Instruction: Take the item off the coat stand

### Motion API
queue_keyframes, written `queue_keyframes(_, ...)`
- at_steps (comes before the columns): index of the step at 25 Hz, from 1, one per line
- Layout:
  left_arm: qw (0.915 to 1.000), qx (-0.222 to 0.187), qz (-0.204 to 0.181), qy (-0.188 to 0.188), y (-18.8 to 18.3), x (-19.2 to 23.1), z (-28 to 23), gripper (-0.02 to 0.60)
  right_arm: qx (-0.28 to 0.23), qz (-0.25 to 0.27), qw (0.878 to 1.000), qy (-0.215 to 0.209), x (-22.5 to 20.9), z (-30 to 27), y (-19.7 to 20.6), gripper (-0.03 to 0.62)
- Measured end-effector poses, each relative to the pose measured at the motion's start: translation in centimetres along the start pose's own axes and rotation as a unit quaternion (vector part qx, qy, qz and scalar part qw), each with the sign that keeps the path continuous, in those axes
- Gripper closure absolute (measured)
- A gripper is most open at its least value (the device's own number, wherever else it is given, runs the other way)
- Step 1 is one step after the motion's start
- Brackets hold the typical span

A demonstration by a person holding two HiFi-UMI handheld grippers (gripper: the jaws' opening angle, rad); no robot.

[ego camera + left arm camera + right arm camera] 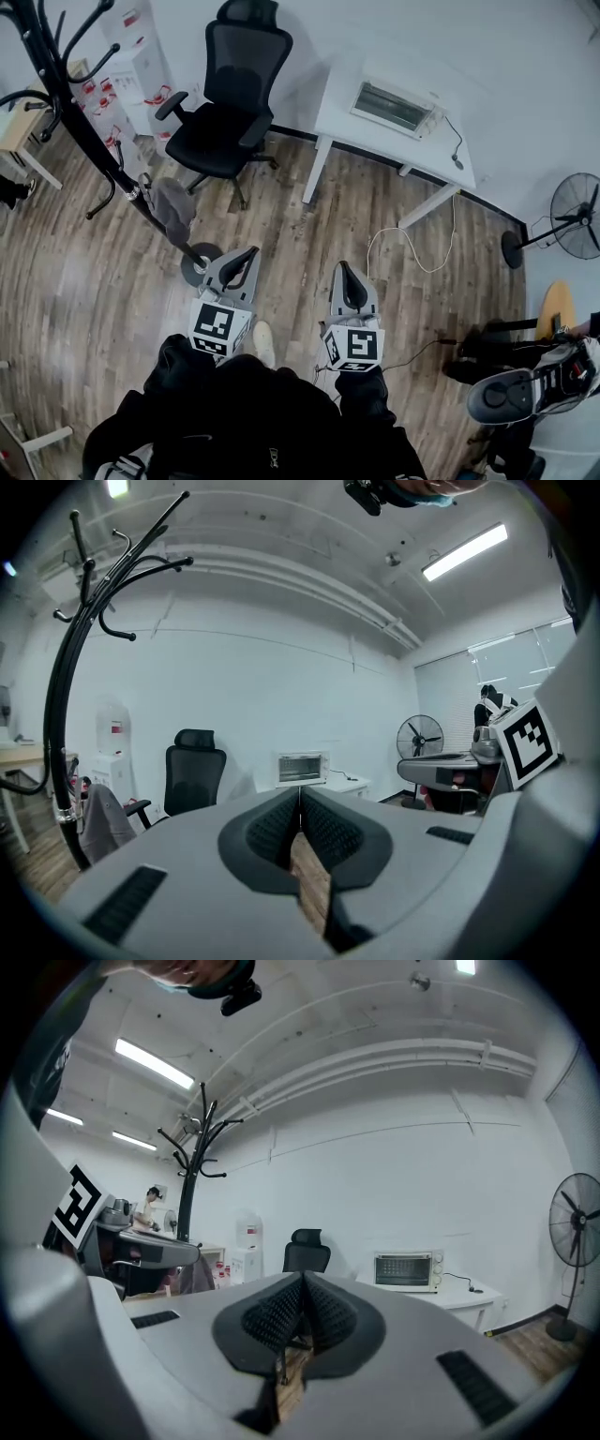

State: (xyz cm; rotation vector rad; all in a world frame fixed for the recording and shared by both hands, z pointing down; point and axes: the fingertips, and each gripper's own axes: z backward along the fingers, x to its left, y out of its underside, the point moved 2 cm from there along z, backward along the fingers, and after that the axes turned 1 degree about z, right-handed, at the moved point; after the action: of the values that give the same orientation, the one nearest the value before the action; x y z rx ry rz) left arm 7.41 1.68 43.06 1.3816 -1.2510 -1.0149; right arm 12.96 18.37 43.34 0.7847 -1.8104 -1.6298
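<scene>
A black coat stand (56, 84) leans across the upper left of the head view, with its round base (197, 267) on the wood floor. A grey cloth item (171, 208) hangs low on its pole. My left gripper (247, 255) is shut and empty, its tips just right of the base and below the item. My right gripper (346, 268) is also shut and empty, farther right over bare floor. In the left gripper view the stand (58, 714) rises at the left with the grey item (103, 822) beside it. The stand (187, 1180) also shows in the right gripper view.
A black office chair (225, 112) stands behind the coat stand. A white desk (337, 103) holds a toaster oven (394, 105). A white cable (412, 248) loops on the floor, a floor fan (574, 216) stands at the right, and a wooden table (17, 127) is at the far left.
</scene>
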Motion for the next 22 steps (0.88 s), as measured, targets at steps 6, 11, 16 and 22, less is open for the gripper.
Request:
queue_keyframes(6, 0.9991, -0.008, 0.004, -0.042, -0.7, 3.9, -1.8, 0.558, -0.007, 0.005, 0.999, -0.044, 0.8, -5.7, -0.8, 0.58)
queue_keyframes(11, 0.9959, -0.012, 0.007, -0.09, -1.0, 7.3, -0.9, 0.558, -0.013, 0.009, 0.995, -0.098, 3.5, -9.4, -1.5, 0.58)
queue_keyframes(16, 0.9879, -0.017, 0.011, -0.154, -1.5, 10.6, 1.5, 0.558, -0.024, 0.014, 0.986, -0.165, 7.2, -12.5, -2.7, 0.58)
queue_keyframes(22, 0.9725, -0.021, 0.014, -0.232, -1.9, 13.5, 4.5, 0.557, -0.033, 0.014, 0.969, -0.243, 11.3, -15.2, -3.6, 0.58)
